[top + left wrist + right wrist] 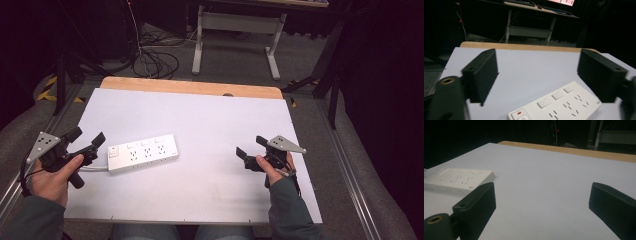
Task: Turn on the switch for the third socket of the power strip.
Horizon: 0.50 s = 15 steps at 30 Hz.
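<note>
A white power strip (143,152) lies flat on the white table top (210,120), left of centre, with a switch at its left end and a cable running off to the left. My left gripper (86,138) hovers just left of that end, jaws wide apart and empty; in the left gripper view the power strip (556,104) lies below and beyond the jaws. My right gripper (251,146) is held over the right part of the table, open and empty, pointing left. In the right gripper view the power strip (457,180) lies far off at the left.
The table's far edge is a bare wooden strip (190,87). Beyond it stand a white desk frame (237,35) and loose cables (155,62) on the dark floor. The front edge runs close to the person's sleeves.
</note>
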Each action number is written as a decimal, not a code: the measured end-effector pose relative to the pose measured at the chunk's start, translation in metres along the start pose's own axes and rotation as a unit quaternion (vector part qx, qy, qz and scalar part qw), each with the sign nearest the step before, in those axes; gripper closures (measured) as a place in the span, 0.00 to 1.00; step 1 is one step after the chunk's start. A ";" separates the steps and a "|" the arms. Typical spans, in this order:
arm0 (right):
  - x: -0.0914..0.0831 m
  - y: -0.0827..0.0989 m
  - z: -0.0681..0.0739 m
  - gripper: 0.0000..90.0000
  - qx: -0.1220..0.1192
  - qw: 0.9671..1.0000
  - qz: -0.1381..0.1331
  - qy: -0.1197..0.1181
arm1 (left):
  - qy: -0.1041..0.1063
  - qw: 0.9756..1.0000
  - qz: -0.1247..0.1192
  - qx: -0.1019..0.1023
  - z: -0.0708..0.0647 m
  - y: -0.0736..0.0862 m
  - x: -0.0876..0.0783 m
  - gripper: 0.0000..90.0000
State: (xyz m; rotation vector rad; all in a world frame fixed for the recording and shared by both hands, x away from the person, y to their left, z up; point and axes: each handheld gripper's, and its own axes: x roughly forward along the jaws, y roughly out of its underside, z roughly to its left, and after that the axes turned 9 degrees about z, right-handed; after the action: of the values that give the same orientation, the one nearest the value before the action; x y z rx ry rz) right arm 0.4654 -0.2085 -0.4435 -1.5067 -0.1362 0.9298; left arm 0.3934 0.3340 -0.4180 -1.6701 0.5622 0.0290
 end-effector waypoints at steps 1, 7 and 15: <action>0.000 0.000 0.000 0.09 0.000 1.000 0.000 -0.001 | 0.003 1.000 0.002 0.003 0.000 0.000 0.000 0.31; 0.000 0.000 0.000 0.09 0.000 1.000 0.001 0.000 | 0.015 1.000 0.009 0.007 0.000 -0.001 -0.001 0.42; 0.000 0.001 0.000 0.09 -0.001 1.000 0.003 0.000 | 0.008 1.000 0.016 0.013 0.002 -0.002 -0.003 0.60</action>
State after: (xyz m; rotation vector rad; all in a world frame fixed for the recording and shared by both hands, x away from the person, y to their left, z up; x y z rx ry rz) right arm 0.4651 -0.2092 -0.4440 -1.5087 -0.1330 0.9343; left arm 0.3917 0.3371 -0.4155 -1.6375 0.5983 0.0312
